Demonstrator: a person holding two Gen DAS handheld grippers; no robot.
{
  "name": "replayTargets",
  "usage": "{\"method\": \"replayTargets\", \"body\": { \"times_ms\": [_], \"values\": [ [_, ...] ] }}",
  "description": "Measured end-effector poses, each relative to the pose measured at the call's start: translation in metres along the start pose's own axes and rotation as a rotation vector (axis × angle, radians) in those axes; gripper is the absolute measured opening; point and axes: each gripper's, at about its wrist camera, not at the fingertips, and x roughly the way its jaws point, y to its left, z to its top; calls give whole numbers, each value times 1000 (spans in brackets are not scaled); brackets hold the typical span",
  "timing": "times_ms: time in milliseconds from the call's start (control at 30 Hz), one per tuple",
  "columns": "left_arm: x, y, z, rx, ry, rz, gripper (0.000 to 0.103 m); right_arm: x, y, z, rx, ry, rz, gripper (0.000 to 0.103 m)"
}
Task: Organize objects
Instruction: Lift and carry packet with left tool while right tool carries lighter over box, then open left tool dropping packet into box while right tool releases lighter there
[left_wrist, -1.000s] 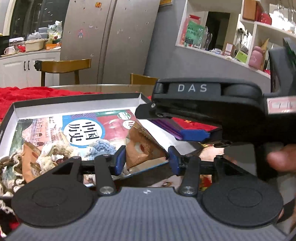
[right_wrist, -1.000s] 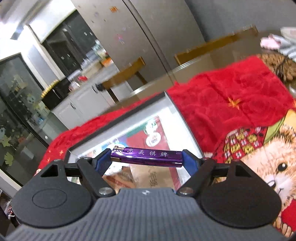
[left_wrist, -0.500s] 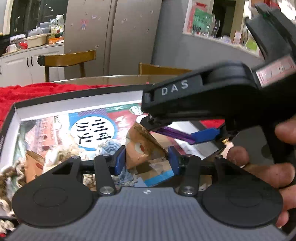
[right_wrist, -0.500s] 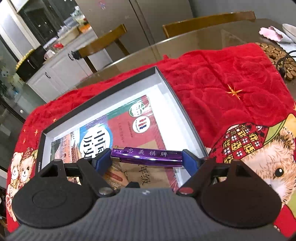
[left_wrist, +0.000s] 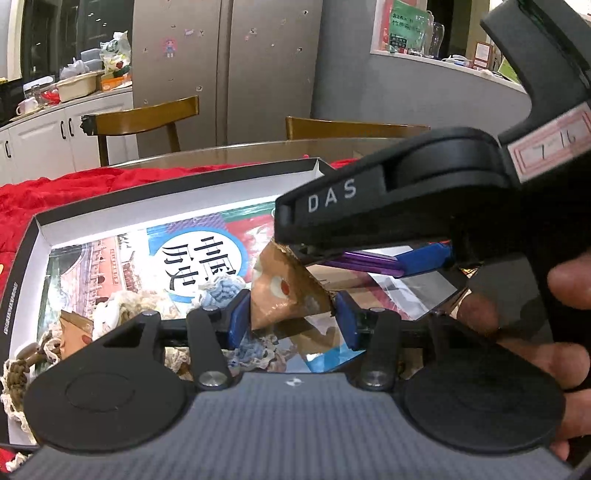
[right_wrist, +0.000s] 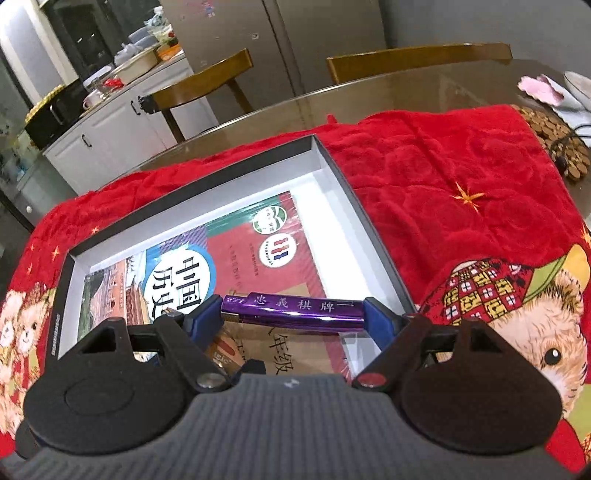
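Observation:
A shallow grey box (right_wrist: 356, 201) lies on a red blanket with a history book (right_wrist: 236, 258) flat inside it. My right gripper (right_wrist: 295, 319) is shut on a purple lighter (right_wrist: 295, 310), gripped end to end and hanging over the box's near right part. In the left wrist view the same lighter (left_wrist: 365, 264) shows under the right gripper's black body (left_wrist: 369, 206). My left gripper (left_wrist: 291, 317) is shut on a brown paper packet (left_wrist: 284, 291) just above the box (left_wrist: 166, 192) contents, below and left of the lighter.
Crocheted pieces, blue (left_wrist: 218, 291) and cream (left_wrist: 122, 306), and a braided cord (left_wrist: 22, 365) lie in the box's left part. The red blanket (right_wrist: 443, 177) with bear prints covers a glass table (right_wrist: 406, 88). Two wooden chairs (right_wrist: 207, 81) stand behind. A round woven mat (right_wrist: 554, 136) lies far right.
The right gripper with the lighter has swung over the box and tipped downward, so more of the box shows beneath it. The left gripper keeps its hold on the packet and has barely moved.

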Motion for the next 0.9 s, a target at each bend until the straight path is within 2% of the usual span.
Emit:
{"method": "replayTargets", "body": {
  "times_ms": [433,767,900],
  "values": [
    [1,3,1,-12,-3,15,54,2,9,-7,-59,-26,-43,83],
    [2,10,4,-44,4,-4,60,1,9,-7,-69,-9,-26,83],
    [1,11,5,-50,2,-9,63,-1,6,-5,-55,-4,2,86]
  ]
}}
